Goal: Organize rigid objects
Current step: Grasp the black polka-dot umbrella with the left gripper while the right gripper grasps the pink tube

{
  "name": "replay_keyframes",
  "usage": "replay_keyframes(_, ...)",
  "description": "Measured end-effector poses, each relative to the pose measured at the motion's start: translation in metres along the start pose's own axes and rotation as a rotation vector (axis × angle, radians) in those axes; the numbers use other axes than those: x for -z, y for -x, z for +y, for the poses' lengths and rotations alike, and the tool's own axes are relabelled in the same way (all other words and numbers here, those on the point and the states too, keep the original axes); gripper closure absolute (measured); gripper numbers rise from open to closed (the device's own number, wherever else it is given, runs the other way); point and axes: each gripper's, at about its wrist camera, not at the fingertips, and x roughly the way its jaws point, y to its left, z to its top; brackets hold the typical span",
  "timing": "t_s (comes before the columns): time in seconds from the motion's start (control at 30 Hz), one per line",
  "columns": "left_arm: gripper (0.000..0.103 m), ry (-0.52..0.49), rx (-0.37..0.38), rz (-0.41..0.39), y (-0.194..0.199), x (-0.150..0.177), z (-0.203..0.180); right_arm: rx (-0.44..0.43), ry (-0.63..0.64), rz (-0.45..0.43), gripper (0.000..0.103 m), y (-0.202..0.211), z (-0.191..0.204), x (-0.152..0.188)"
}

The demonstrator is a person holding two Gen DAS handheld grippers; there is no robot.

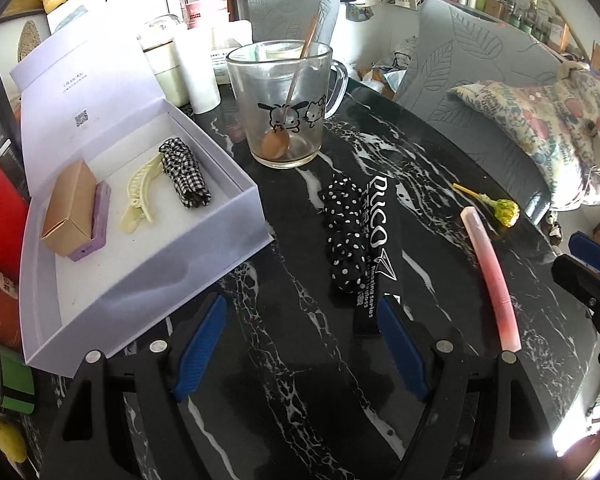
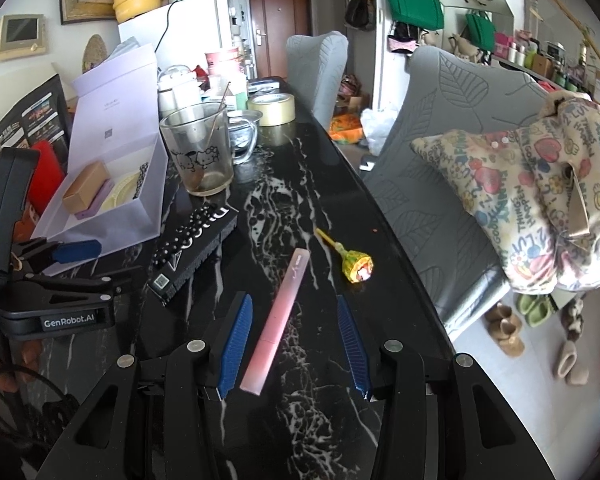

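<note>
Right gripper point(image 2: 296, 346): jaws apart, empty, pink stick point(image 2: 278, 320) lying between them on the table point(image 2: 284, 184).
Left gripper point(image 1: 300, 348): jaws wide apart, nothing held.
Grip: best taken mid-length, squarely.
Destination: probably the white box point(image 2: 140, 220).

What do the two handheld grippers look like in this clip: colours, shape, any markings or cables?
Both are matte black plastic frames with triangular cut-outs and round silver pivot pins. Each ends in two flat, ribbed blue fingers. The left gripper, seen from the right wrist view, carries white "GenRobot.AI" lettering on its side, with a black cable looping below it. The right gripper shows no lettering in its own view.
</note>
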Motion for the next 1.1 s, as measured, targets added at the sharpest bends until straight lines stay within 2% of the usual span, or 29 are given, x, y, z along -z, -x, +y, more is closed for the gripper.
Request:
replay_keyframes(0.23,0.025,-0.029,0.011,0.008,-0.006,-0.004,-0.009,-0.006,-0.007,0.014,0.058,-0.007,-0.004,0.0)
replay_keyframes(0.4,0.025,-0.036,0.07,0.02,-0.01,-0.007,-0.02,-0.001,-0.021,0.021,0.058,-0.011,-0.011,0.0)
replay_keyframes(0.5,0.025,-0.056,0.069,0.02,-0.012,-0.01,-0.03,0.003,-0.031,0.026,0.058,-0.012,-0.015,0.001)
replay_keyframes(0.8,0.025,-0.094,0.119,-0.024,-0.002,-0.017,-0.05,0.016,-0.069,0.032,0.058,-0.012,-0.031,0.005)
replay_keyframes(1.03,0.025,-0.086,0.179,-0.074,0.006,-0.021,-0.049,0.0,-0.082,0.037,0.058,-0.016,-0.035,0.005)
replay_keyframes(1.1,0.035,-0.077,0.197,-0.081,0.006,-0.022,-0.047,-0.003,-0.082,0.04,0.059,-0.017,-0.035,0.006)
